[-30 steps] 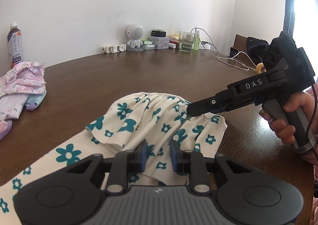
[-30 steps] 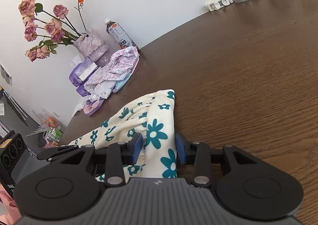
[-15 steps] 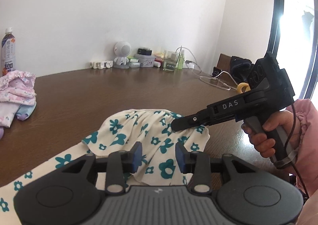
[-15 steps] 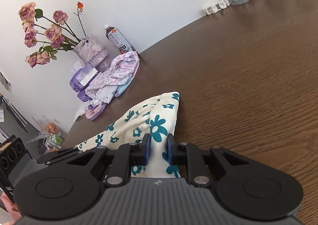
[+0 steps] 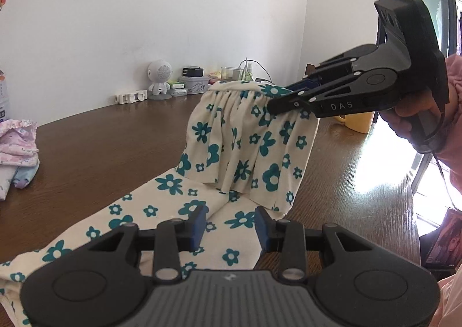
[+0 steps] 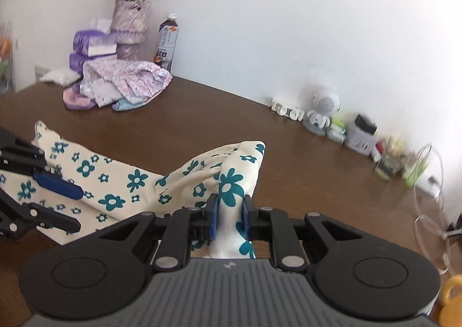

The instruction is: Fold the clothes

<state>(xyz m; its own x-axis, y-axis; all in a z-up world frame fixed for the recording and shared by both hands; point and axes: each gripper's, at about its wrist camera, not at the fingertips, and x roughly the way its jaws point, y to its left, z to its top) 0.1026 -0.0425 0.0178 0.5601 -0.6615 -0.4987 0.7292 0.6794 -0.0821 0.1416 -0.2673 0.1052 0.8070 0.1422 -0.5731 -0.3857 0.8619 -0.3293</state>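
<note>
A cream garment with teal flowers [image 5: 245, 150] lies across the brown table [image 5: 101, 130], its gathered waistband end raised off the wood. My right gripper [image 5: 284, 97] is shut on that waistband and holds it up, so the cloth hangs in folds below. In the right wrist view the blue pads [image 6: 214, 218] of my right gripper [image 6: 230, 220] squeeze a bunch of the cloth [image 6: 130, 179]. My left gripper [image 5: 231, 226] hovers open over the flat part of the garment, its pads apart and nothing pinched. It appears again at the left edge, left gripper [image 6: 66, 202].
A pile of pink and lilac clothes [image 6: 121, 84] sits at the table's far side, by a vase of flowers [image 6: 130, 23], a bottle [image 6: 167, 41] and tissue packs [image 6: 92, 49]. Along the wall stand a white speaker figure [image 6: 323, 107], small boxes, a glass and cables [image 6: 427, 182]. A yellow mug [image 5: 355, 122] stands near the right hand.
My right gripper closed on the waistband, rolled upright and lifted it off the table. My left gripper's jaws spread apart and it rose a little.
</note>
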